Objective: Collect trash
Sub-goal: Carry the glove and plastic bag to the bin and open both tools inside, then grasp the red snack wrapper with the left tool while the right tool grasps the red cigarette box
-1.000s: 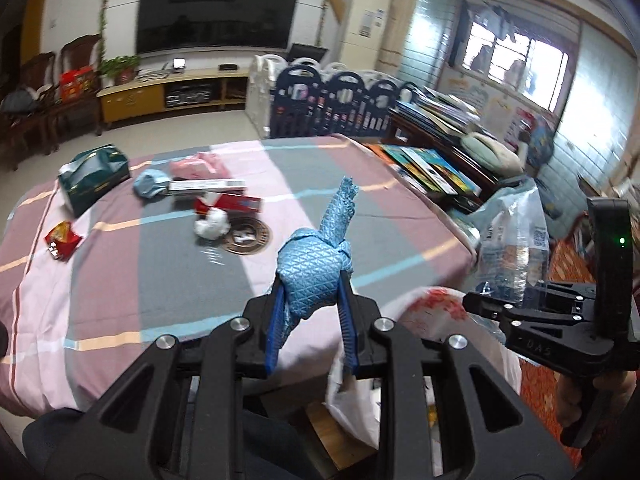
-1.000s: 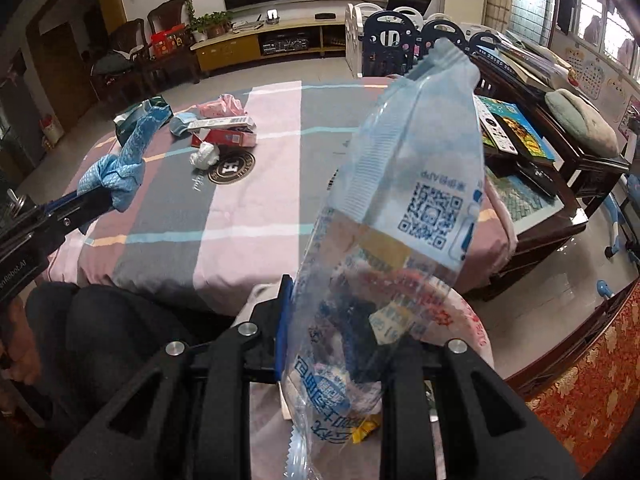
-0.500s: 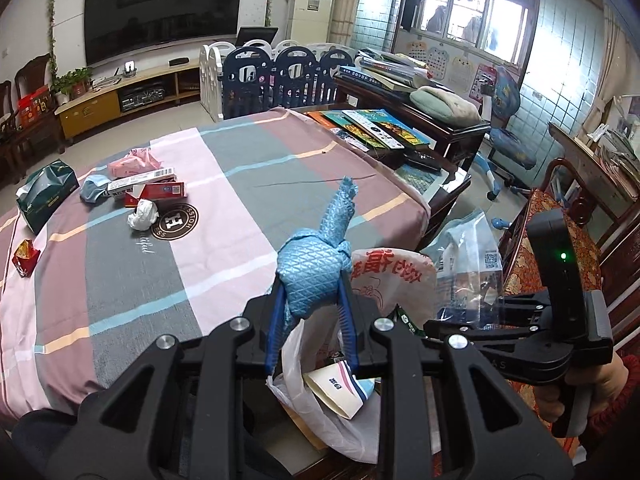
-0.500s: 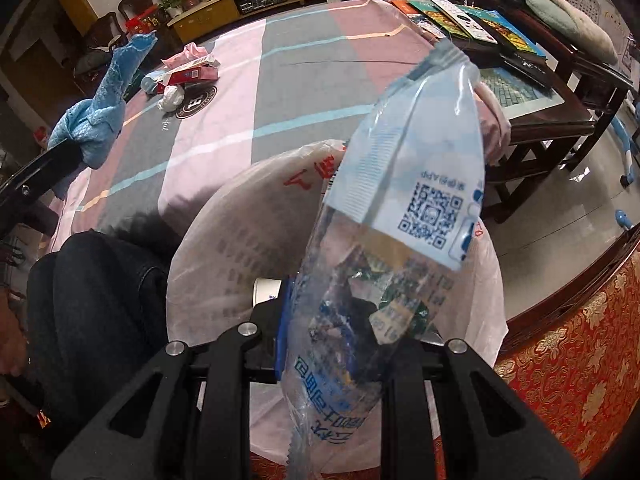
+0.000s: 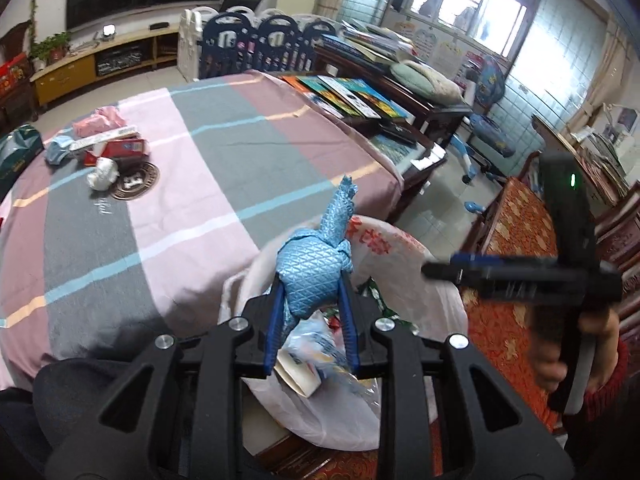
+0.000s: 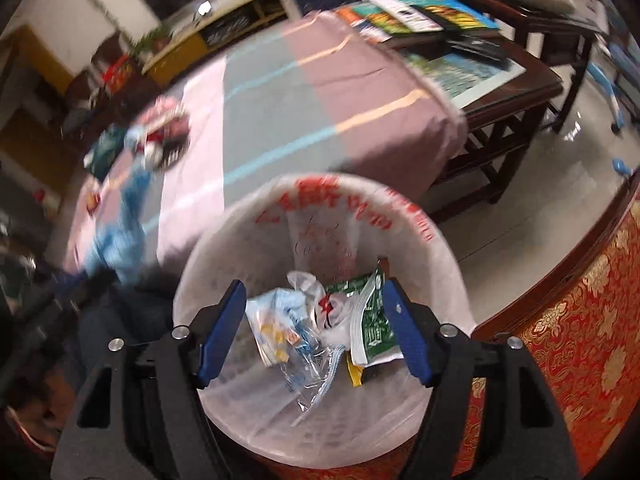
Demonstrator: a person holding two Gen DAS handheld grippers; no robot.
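Observation:
My left gripper [image 5: 310,312] is shut on a knotted blue textured wrapper [image 5: 314,270] and holds it over the near rim of a bin lined with a white bag [image 5: 404,256]. My right gripper [image 6: 316,312] is open and empty above the same bag-lined bin [image 6: 400,216]. A clear plastic bag with blue print [image 6: 288,340] lies inside among a green packet [image 6: 370,320] and other wrappers. The blue wrapper also shows blurred at the left of the right wrist view [image 6: 120,236]. More trash lies on the far table [image 5: 108,156].
The striped cloth-covered table [image 5: 224,168] carries a round dark coaster [image 5: 134,176], a red box [image 5: 120,148] and a green pouch [image 5: 16,152]. A low wooden table with books [image 5: 360,96] stands to the right. A red patterned chair [image 6: 580,320] is beside the bin.
My right gripper opened and let the clear plastic bag fall into the bin. My left gripper moved right with the blue wrapper to over the bin's rim.

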